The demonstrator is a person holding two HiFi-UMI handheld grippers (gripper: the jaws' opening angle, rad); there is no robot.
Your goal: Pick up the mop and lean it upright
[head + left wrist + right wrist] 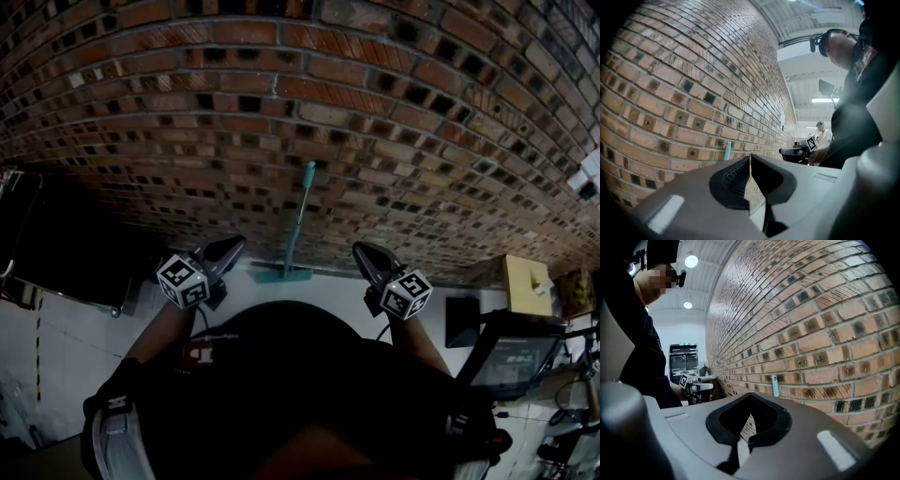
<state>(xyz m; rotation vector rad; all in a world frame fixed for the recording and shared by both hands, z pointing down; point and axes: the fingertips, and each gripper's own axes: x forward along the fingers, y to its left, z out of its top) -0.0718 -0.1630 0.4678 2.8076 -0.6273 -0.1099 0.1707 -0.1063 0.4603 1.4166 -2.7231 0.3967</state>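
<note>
Mop (298, 223) leans upright on the far brick wall (187, 112), job seemingly done
Left gripper (232, 247) and right gripper (362, 251) flank it without touching, both closed on nothing; back them away level, never brushing the handle

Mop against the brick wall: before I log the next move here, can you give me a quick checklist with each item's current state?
1. Mop upright, handle on the brick wall, head down on the floor: ok.
2. Left hand-held gripper empty: ok, jaws shut together with nothing between them.
3. Right hand-held gripper empty: ok, jaws shut on nothing.
4. Both grippers apart from the mop: ok, one on each side in the head view, neither touching it.
5. Mop steady enough to be left alone: cannot tell from one moment.
</note>
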